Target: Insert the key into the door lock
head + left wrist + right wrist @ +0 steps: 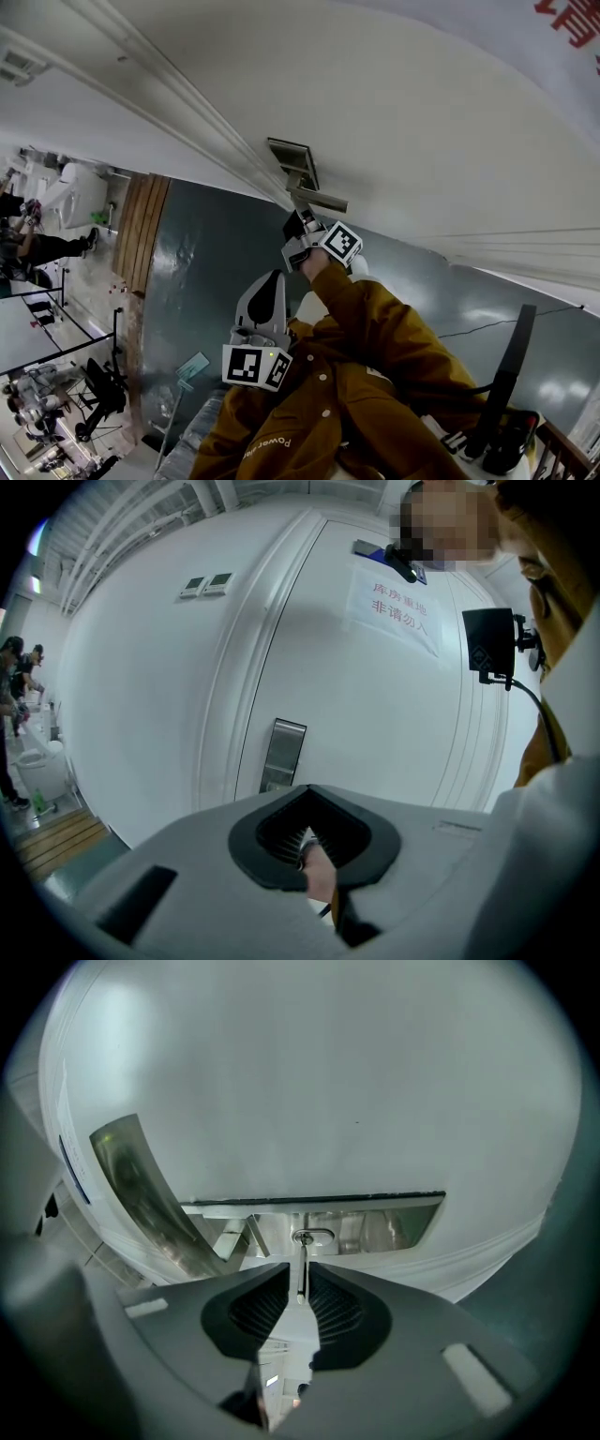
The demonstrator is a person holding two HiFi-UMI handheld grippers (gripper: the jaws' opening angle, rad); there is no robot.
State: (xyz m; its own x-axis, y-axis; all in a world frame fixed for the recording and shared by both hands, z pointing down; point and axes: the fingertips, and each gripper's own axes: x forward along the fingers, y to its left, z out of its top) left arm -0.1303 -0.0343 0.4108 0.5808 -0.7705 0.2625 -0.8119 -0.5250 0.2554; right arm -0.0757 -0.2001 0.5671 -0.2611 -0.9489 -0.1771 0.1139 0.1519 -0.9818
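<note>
My right gripper [301, 1285] is shut on a thin metal key [301, 1269], seen edge-on between the ribbed pads. The key's tip meets the keyhole [303, 1237] in the steel lock plate [375, 1223]; how deep it sits I cannot tell. The curved door handle [141, 1194] lies left of it. In the head view the right gripper [302, 230] is pressed up to the lock plate [292, 161] on the white door [403, 141]. My left gripper [265, 302] hangs back near the person's chest. The left gripper [314, 803] is shut with nothing in it, facing the lock plate [282, 754] from a distance.
A sign with red characters [400, 607] hangs on the door. A black camera box [487, 644] with a cable juts out at the right. The floor [216, 262] is dark green, with a wooden strip [141, 230] to the left. People [28, 244] stand far left.
</note>
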